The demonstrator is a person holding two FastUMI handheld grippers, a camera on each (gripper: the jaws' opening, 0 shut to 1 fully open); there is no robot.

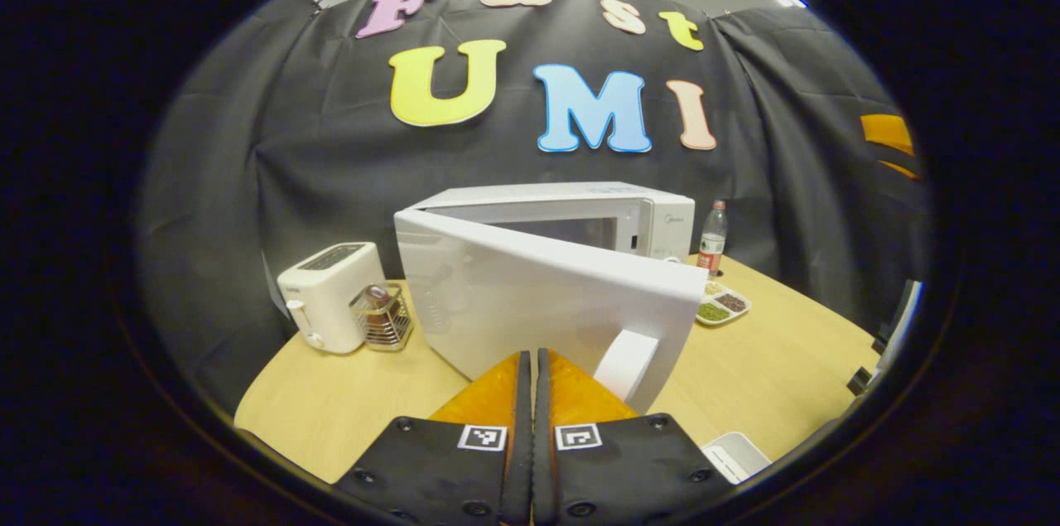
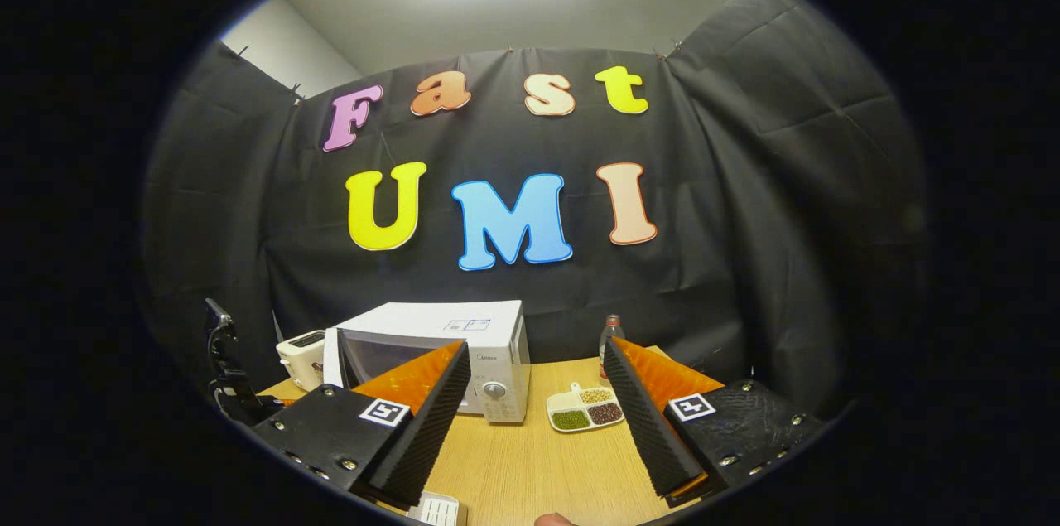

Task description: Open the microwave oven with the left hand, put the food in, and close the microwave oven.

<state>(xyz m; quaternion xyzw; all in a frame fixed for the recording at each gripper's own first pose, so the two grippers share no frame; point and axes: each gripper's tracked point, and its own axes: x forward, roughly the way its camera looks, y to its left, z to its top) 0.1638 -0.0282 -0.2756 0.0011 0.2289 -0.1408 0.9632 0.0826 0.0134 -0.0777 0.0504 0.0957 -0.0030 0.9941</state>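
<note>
Microwave door (image 1: 546, 294) ajar, half-swung | left gripper (image 1: 532, 360) pressed together beside door handle (image 1: 627, 363) | right gripper (image 2: 534, 402) spread, ready for divided food dish (image 2: 585, 407)

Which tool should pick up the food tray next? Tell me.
Probably right. The right tool is open, facing the food tray. The left tool is shut, close by the microwave door, which stands ajar.
</note>
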